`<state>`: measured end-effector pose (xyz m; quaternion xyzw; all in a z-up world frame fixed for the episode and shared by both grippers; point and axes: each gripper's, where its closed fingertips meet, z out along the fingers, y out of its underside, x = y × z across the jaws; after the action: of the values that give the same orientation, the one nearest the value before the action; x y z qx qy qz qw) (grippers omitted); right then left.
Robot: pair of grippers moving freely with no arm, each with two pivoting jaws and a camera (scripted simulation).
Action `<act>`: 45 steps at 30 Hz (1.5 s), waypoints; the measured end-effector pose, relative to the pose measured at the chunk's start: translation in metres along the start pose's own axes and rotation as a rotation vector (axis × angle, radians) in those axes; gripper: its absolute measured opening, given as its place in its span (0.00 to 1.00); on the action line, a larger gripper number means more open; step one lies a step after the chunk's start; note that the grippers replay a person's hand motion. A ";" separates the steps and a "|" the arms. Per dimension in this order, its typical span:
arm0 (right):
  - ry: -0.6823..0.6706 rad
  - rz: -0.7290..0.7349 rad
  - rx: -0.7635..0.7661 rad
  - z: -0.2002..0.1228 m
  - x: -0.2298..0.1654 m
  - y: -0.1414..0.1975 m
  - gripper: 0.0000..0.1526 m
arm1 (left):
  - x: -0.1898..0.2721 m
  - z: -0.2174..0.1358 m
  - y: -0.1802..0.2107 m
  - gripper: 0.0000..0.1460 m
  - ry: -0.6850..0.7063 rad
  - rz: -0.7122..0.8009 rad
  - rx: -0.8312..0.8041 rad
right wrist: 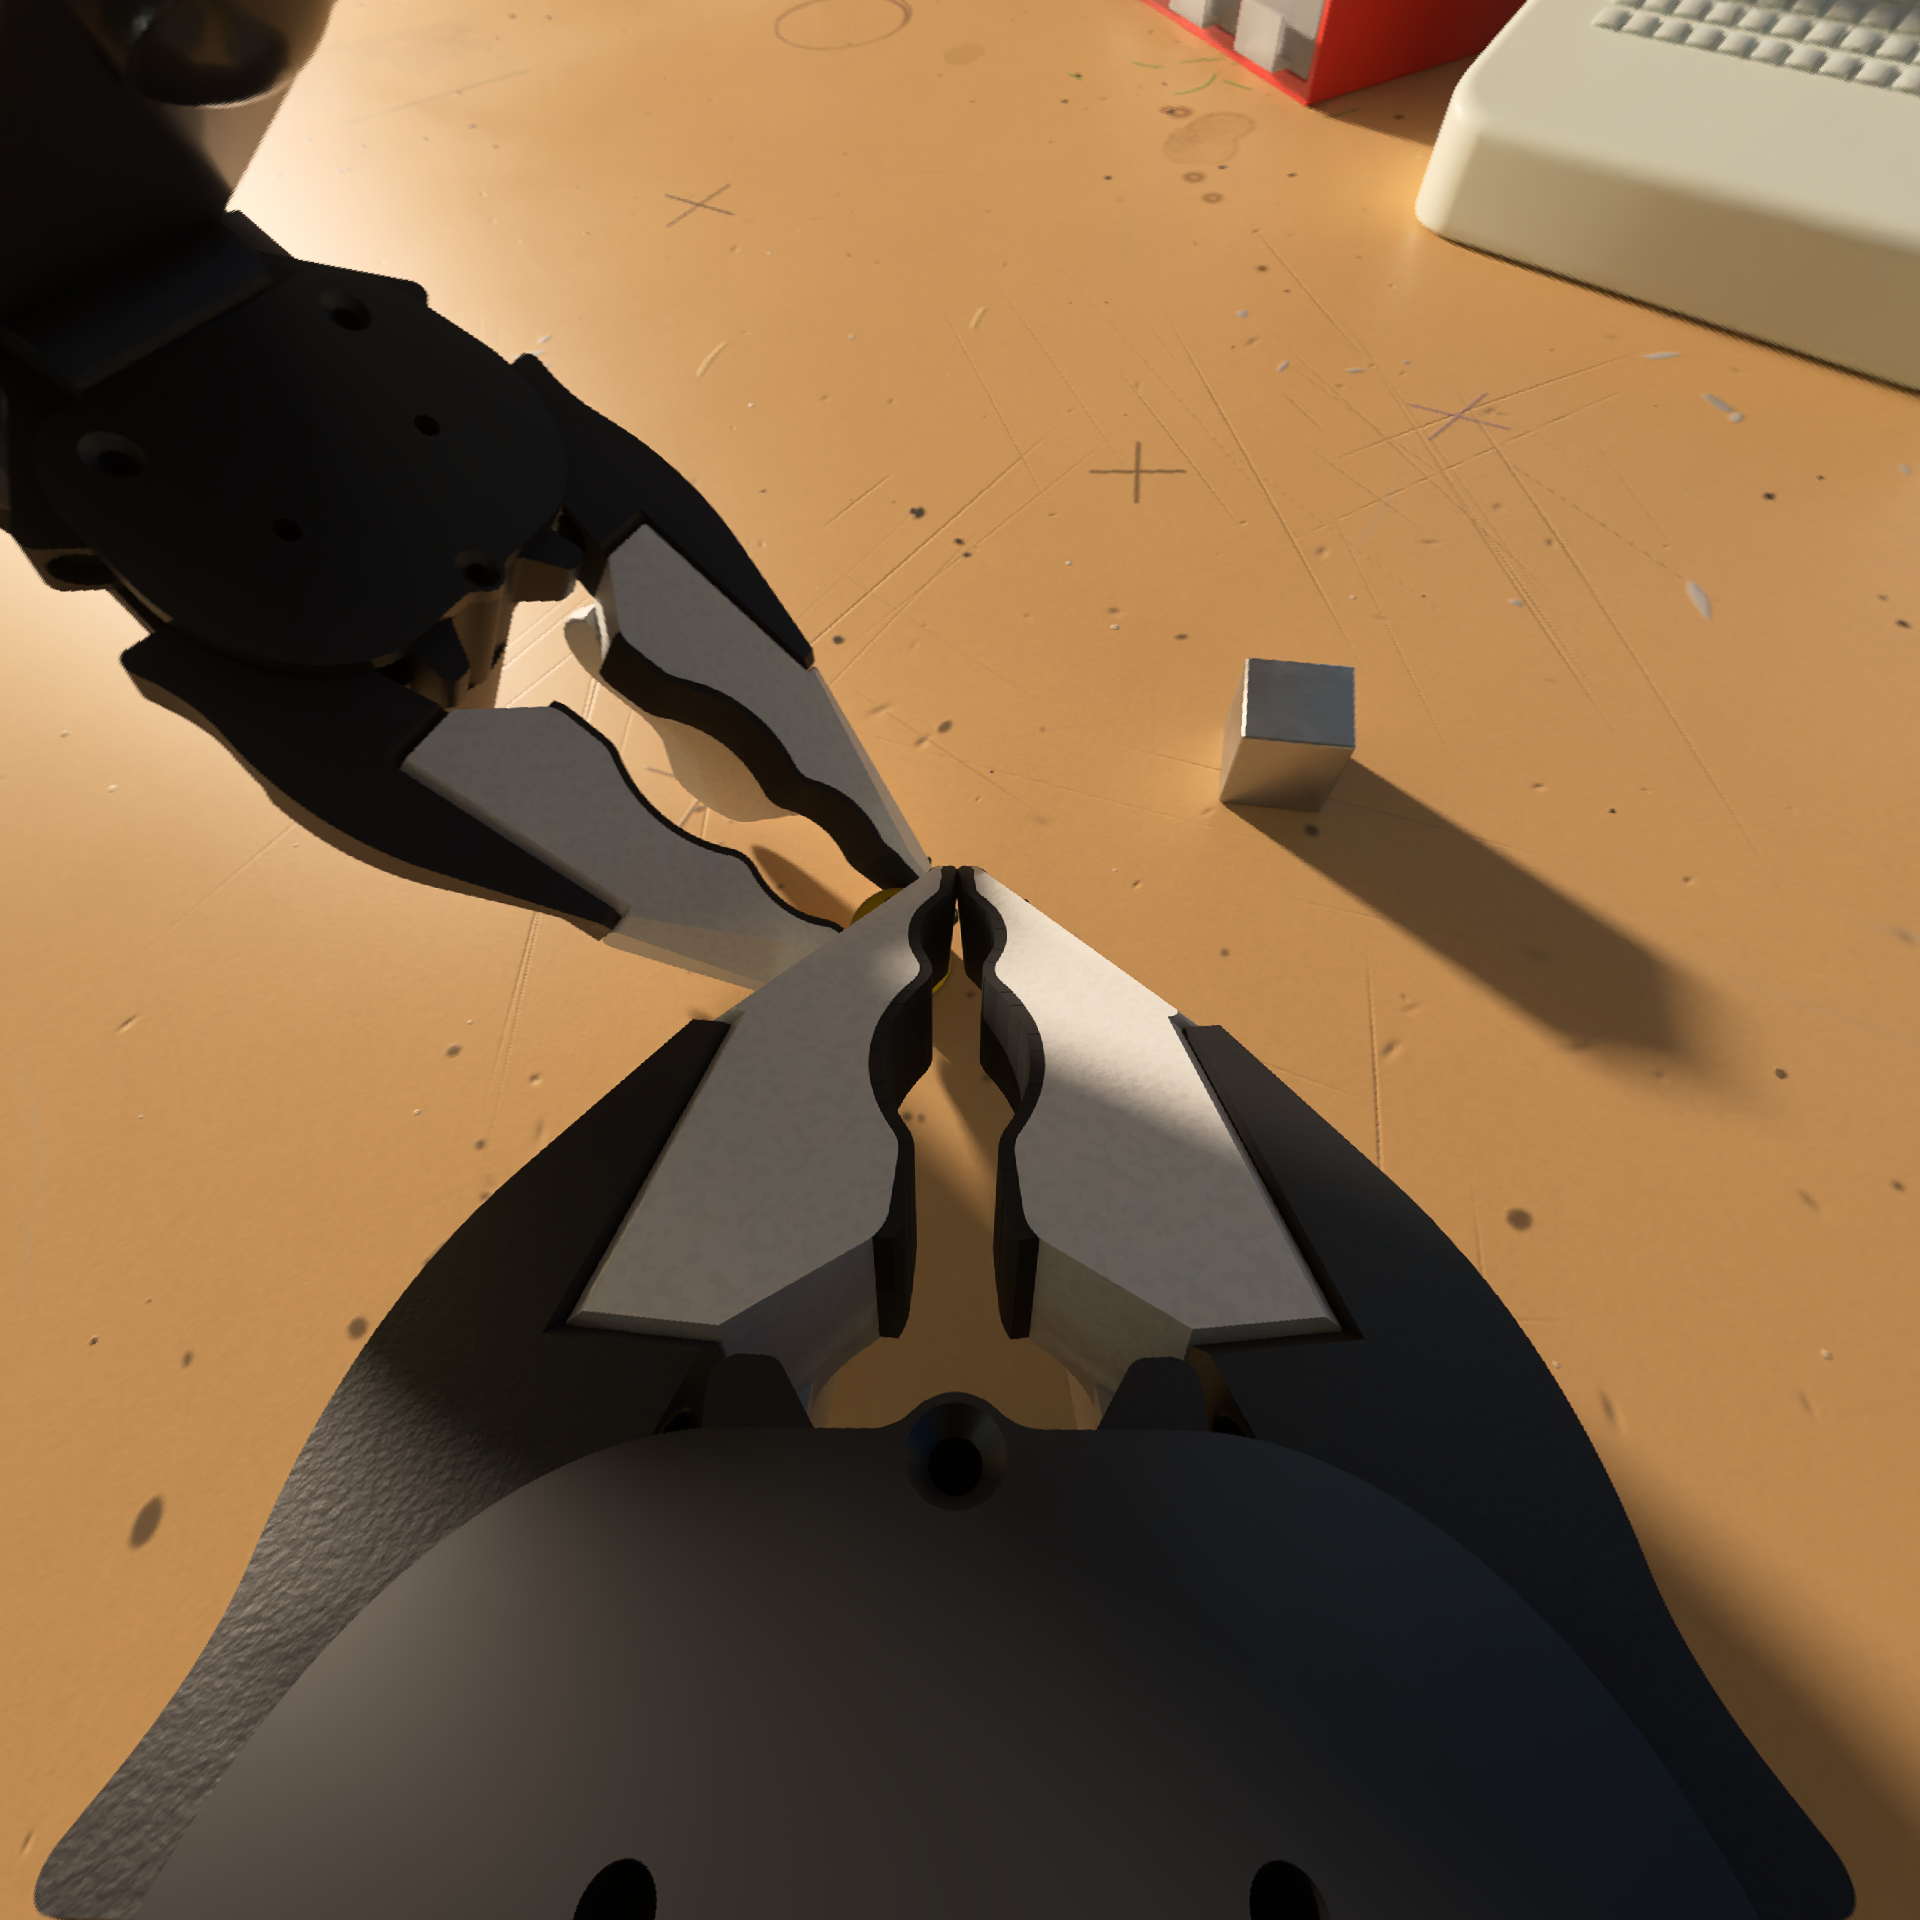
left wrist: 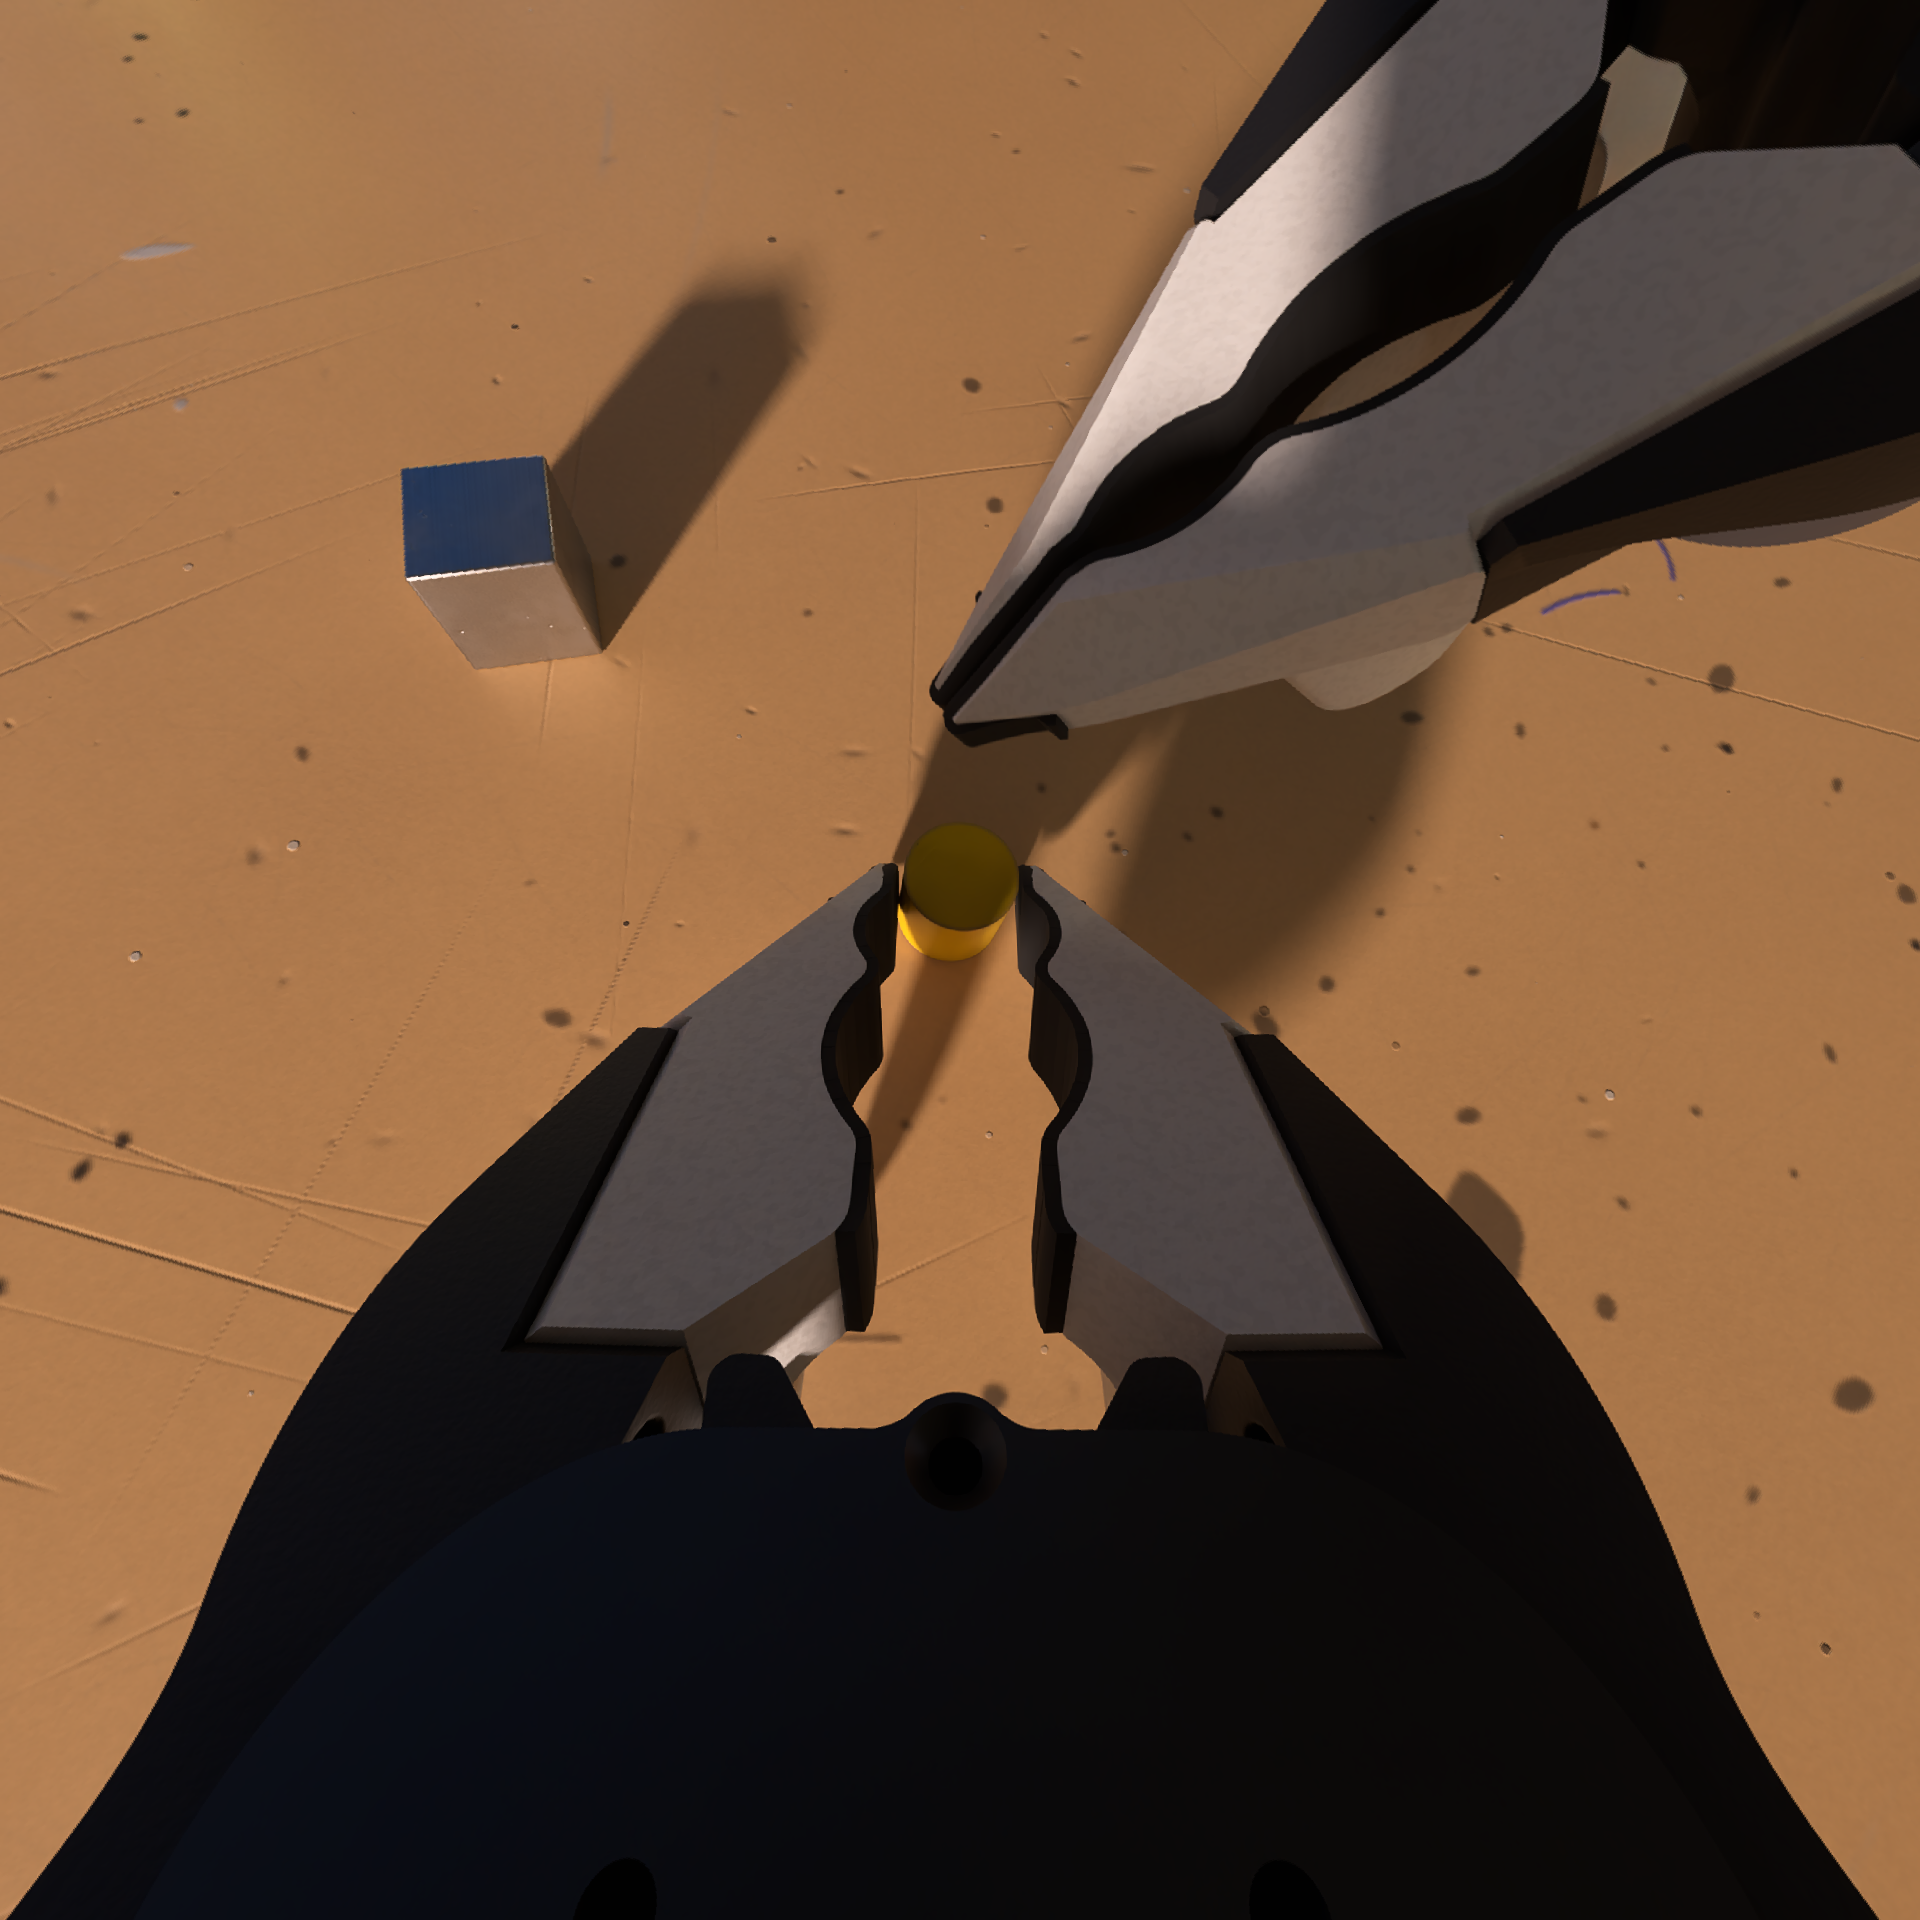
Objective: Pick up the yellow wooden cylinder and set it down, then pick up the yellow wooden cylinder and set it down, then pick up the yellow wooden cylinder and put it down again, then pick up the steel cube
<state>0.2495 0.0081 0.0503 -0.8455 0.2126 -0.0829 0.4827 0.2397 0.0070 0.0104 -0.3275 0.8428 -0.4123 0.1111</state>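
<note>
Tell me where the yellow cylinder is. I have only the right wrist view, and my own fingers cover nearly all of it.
Observer: The yellow cylinder stands upright on the table, between the fingertips of the left gripper.
Operator: Report whether the left one has it gripped.
Observer: Its pads appear to touch both sides of the cylinder.
Operator: Say whether my right gripper touches it.
Observer: No. In the left wrist view the right gripper is shut and empty. Its tip is beyond the cylinder, and shadowed table shows between them.
</note>
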 end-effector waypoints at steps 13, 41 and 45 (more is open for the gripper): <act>-0.023 0.009 -0.086 0.009 -0.004 0.015 0.00 | 0.000 0.000 0.000 0.15 0.000 -0.003 -0.001; -0.013 0.031 -0.042 0.005 -0.002 0.007 0.00 | 0.000 0.000 0.000 0.15 0.002 -0.002 -0.001; -0.019 0.018 -0.085 0.010 -0.004 0.014 0.00 | 0.000 0.000 0.000 0.15 0.001 -0.002 -0.001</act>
<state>0.2448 0.0111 0.0335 -0.8640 0.2190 -0.0612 0.4492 0.2397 0.0077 0.0103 -0.3281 0.8428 -0.4123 0.1099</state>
